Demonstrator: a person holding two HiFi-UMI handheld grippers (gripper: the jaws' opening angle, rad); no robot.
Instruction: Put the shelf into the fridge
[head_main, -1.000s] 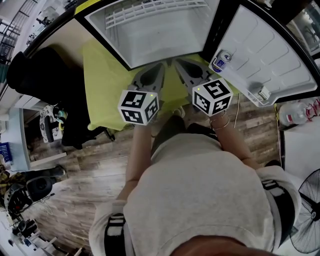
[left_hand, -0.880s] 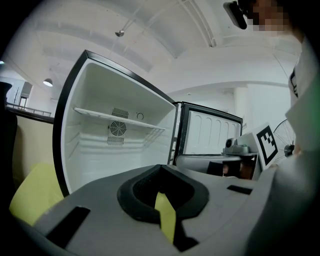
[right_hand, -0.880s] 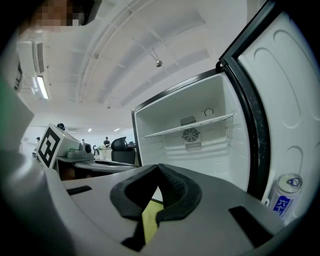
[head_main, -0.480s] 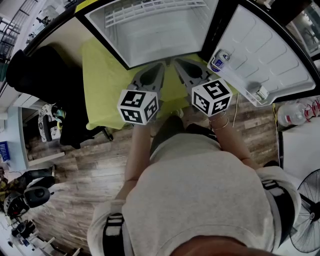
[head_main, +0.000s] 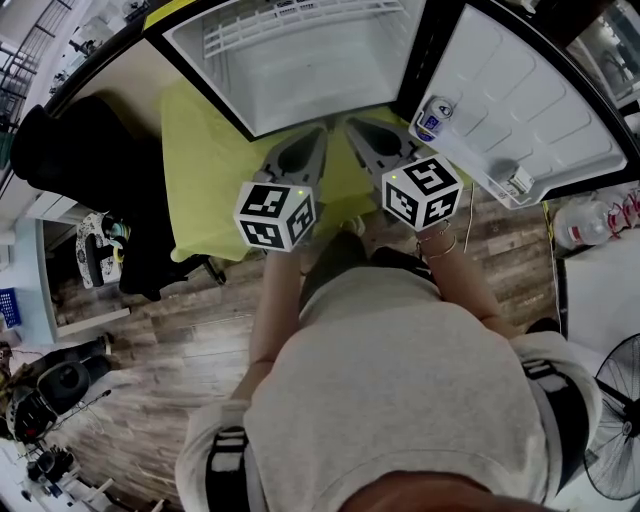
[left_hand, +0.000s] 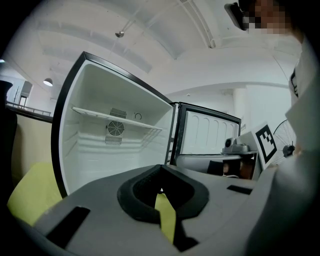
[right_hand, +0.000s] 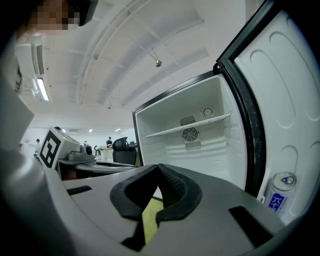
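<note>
The fridge (head_main: 300, 70) stands open ahead of me, white inside. A white wire shelf (head_main: 300, 25) lies across its upper part, also visible as a thin shelf (left_hand: 117, 120) in the left gripper view and as the same shelf (right_hand: 187, 126) in the right gripper view. My left gripper (head_main: 322, 130) and right gripper (head_main: 348, 123) hover side by side just before the fridge's lower edge, tips nearly touching. Both are shut with nothing between the jaws, as the left gripper (left_hand: 161, 167) and right gripper (right_hand: 157, 166) views confirm.
The fridge door (head_main: 540, 110) swings open to the right, with a can (head_main: 432, 118) in its rack. A yellow-green mat (head_main: 205, 170) lies under the fridge on the wood floor. A black chair (head_main: 60, 150) stands to the left, bottles (head_main: 590, 225) and a fan (head_main: 615, 430) to the right.
Both grippers keep their place and stay shut; only the head view has drifted slightly.
</note>
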